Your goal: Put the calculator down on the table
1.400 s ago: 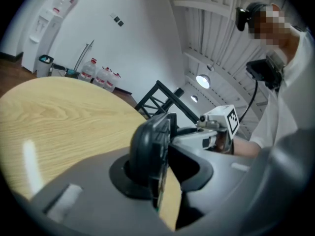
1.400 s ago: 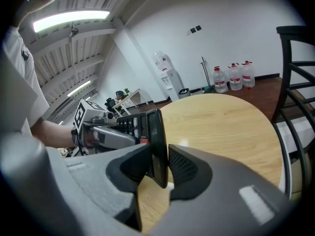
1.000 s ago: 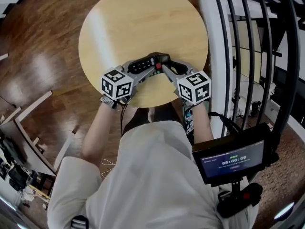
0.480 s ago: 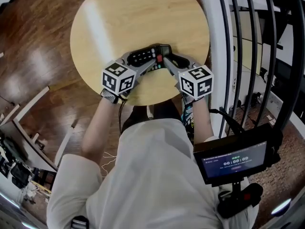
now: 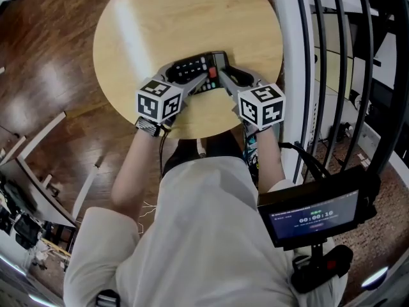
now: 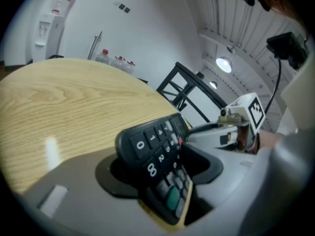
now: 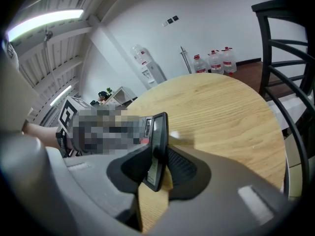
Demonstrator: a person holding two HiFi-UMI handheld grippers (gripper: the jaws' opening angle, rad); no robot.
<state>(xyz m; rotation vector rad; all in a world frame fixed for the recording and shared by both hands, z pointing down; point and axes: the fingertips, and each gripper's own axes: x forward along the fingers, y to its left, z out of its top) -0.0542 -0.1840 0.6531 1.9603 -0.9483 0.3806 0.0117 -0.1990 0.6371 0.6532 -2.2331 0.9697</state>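
The black calculator (image 5: 199,69) is being held tilted over the round worktop (image 5: 160,18), just off centre toward 5 o'clock. The left gripper (image 6: 162,173) fingers are being spread open around its keypad end. The right gripper (image 7: 158,163) fingers are being closed, pinching its display end.

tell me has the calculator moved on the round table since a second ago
Yes, slightly. In the head view the calculator now lies a little further from the near edge of the table, toward its centre.

Tbl (image 5: 185,18) far half bare; railing (image 5: 332,75) blocks rt side.
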